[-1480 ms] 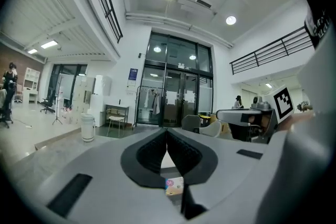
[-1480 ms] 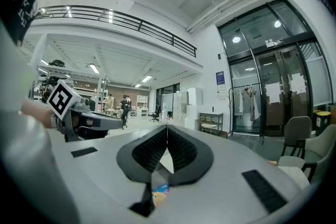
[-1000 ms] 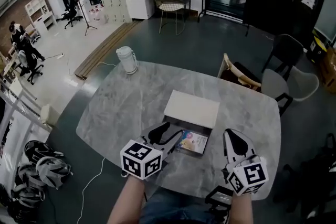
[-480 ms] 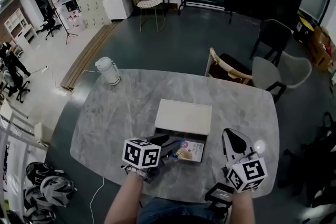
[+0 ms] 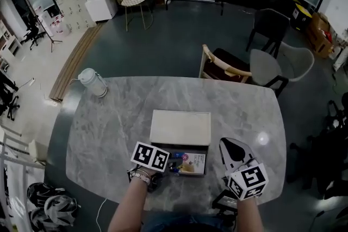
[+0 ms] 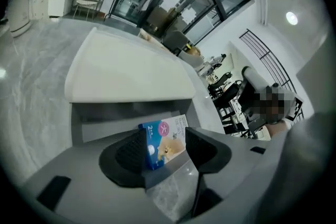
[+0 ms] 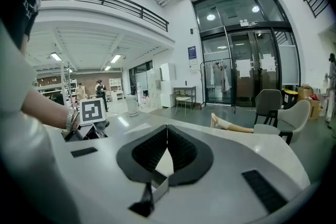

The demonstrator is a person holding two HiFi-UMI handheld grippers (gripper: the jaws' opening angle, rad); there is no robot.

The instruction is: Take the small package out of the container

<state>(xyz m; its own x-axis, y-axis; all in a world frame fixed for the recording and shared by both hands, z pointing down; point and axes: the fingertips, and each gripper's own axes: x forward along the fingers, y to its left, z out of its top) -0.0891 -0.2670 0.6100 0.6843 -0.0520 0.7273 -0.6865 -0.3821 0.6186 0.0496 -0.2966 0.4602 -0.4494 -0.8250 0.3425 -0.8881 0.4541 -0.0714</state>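
A small package with pink and blue print lies in the dark tray of a box near the table's front edge. The box's cream lid is slid back over the far half. My left gripper reaches in from the left. In the left gripper view its jaws stand wide around the package's near end, blue spine by the left pad; I see no squeeze. The right gripper rests to the right of the box, shut and empty, with its pads together in its own view.
The grey marble table carries a white jug at its far left corner. A wooden chair and a grey chair stand at the far side. Helmets lie on the floor at the left.
My left gripper has pushed its jaws in onto the package's left end and its marker cube has turned. The right gripper has hardly moved. The head view has swung.
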